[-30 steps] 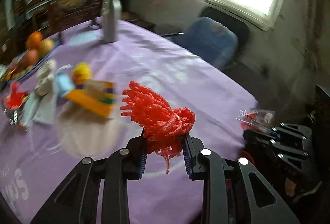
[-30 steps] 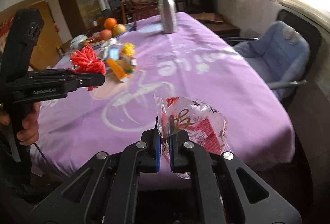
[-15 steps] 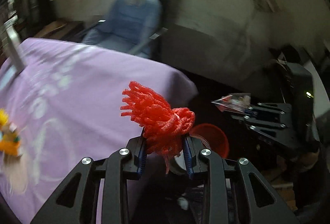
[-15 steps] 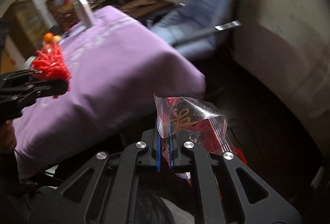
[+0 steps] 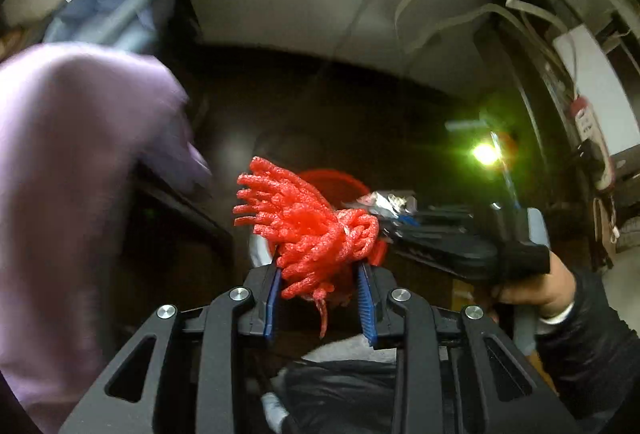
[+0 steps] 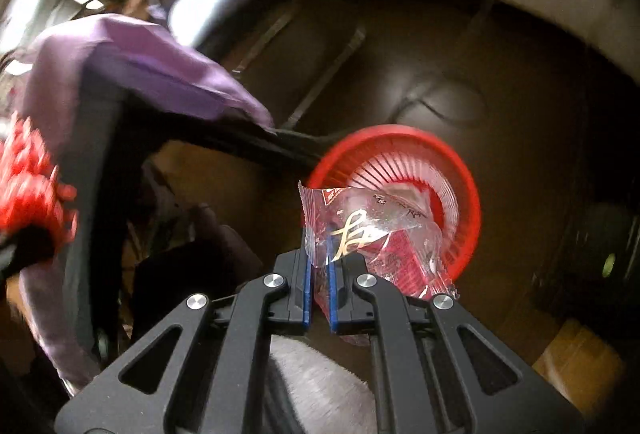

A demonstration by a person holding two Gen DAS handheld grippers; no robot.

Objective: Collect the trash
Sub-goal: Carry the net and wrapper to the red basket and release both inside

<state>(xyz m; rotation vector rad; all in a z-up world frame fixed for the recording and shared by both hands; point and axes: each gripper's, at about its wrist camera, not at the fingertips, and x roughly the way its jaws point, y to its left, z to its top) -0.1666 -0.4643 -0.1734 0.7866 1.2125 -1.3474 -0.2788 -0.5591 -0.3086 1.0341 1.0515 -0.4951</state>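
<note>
Left wrist view: the left hand-held gripper [image 5: 318, 298] pinches a red foam net [image 5: 308, 226], a bunch of soft knotted strands fanned out at one end with one strand trailing between the blue pads. It hangs past the corner of the bench [image 5: 72, 162], whose purple cloth drapes at the left, and over the red basket [image 5: 340, 182] on the floor, mostly hidden behind the net. The right hand-held gripper [image 5: 384, 210] shows at the right, held by a hand [image 5: 536, 286] in a dark sleeve. Right wrist view: the right hand-held gripper [image 6: 318, 274] is pressed together on a clear plastic wrapper [image 6: 372, 234], crinkled, with red print and a gold mark, seemingly empty. The wrapper sits in front of the near rim of the red basket [image 6: 468, 202], a round slatted bin that stands upright on the dark floor. Judgement: both pieces are picked up and carried off the bench; neither is released yet. Remaining: let both fall into the basket; whether more trash lies on the bench cannot be told from here.
</note>
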